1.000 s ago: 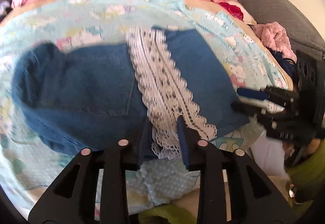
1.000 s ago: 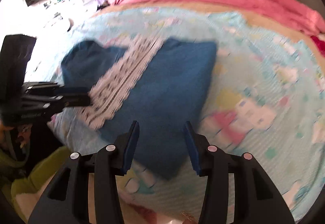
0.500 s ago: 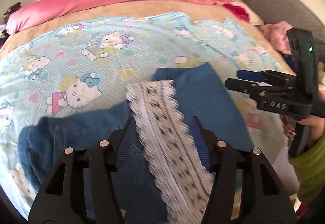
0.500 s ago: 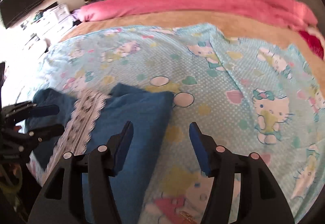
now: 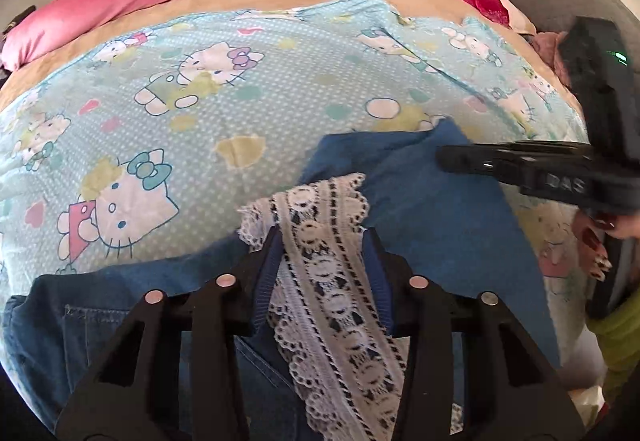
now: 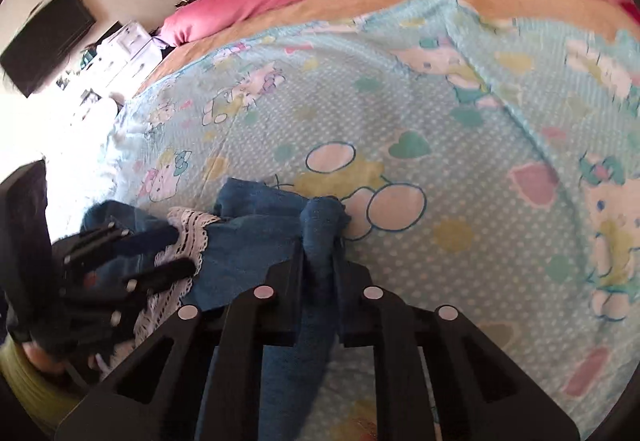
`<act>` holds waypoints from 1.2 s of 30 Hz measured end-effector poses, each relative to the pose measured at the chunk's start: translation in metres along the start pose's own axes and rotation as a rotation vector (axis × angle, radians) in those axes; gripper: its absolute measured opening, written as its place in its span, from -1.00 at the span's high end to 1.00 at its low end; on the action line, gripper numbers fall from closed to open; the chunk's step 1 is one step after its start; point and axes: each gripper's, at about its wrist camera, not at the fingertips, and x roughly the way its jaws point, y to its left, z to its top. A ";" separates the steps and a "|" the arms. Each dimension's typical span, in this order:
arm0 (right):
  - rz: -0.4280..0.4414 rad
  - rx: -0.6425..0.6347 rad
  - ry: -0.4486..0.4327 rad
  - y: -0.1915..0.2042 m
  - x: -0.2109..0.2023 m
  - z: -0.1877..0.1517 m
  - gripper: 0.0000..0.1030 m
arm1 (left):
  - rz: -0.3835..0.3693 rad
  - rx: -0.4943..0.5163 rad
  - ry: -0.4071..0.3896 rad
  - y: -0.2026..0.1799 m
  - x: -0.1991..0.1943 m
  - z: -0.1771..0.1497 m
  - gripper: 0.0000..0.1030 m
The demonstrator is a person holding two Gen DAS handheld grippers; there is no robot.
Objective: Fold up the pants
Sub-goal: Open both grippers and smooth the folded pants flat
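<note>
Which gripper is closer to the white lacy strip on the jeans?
Left. The left gripper straddles the lace strip. The right gripper pinches the denim edge, off to the side of it.

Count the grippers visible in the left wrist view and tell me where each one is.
2. The left gripper fills the bottom centre, its jaws straddling the white lace strip on the pants. The right gripper reaches in from the right edge over the pants' far corner.
</note>
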 end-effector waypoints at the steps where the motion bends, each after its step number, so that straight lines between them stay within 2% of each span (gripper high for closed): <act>1: -0.011 0.000 -0.009 0.000 -0.001 -0.001 0.80 | 0.010 0.004 -0.009 0.000 0.000 -0.001 0.35; 7: -0.083 -0.024 0.001 -0.001 0.015 -0.007 0.77 | 0.009 0.016 -0.025 0.003 0.001 -0.007 0.32; 8: -0.085 -0.023 0.000 -0.001 0.014 -0.007 0.76 | 0.022 0.009 -0.020 0.005 0.001 -0.008 0.20; 9: -0.089 -0.016 -0.003 -0.002 0.011 -0.007 0.74 | 0.030 -0.005 -0.006 0.009 0.003 -0.009 -0.03; 11: -0.104 -0.011 -0.017 -0.002 0.004 -0.007 0.63 | -0.007 -0.051 -0.011 0.017 -0.001 -0.012 -0.03; 15: -0.161 -0.047 -0.072 0.004 -0.023 -0.014 0.51 | -0.007 -0.066 -0.046 0.021 -0.018 -0.017 -0.03; 17: -0.153 -0.052 -0.091 0.008 -0.038 -0.023 0.32 | -0.022 -0.070 -0.063 0.019 -0.029 -0.019 -0.06; 22: -0.148 -0.082 -0.106 0.022 -0.062 -0.044 0.20 | -0.023 -0.021 -0.088 0.004 -0.047 -0.025 -0.33; 30: -0.165 -0.160 -0.123 0.053 -0.096 -0.077 -0.19 | -0.040 0.031 -0.101 -0.016 -0.070 -0.044 -0.70; 36: -0.161 -0.169 -0.119 0.065 -0.105 -0.099 -0.22 | -0.043 0.075 -0.085 -0.027 -0.080 -0.063 -0.73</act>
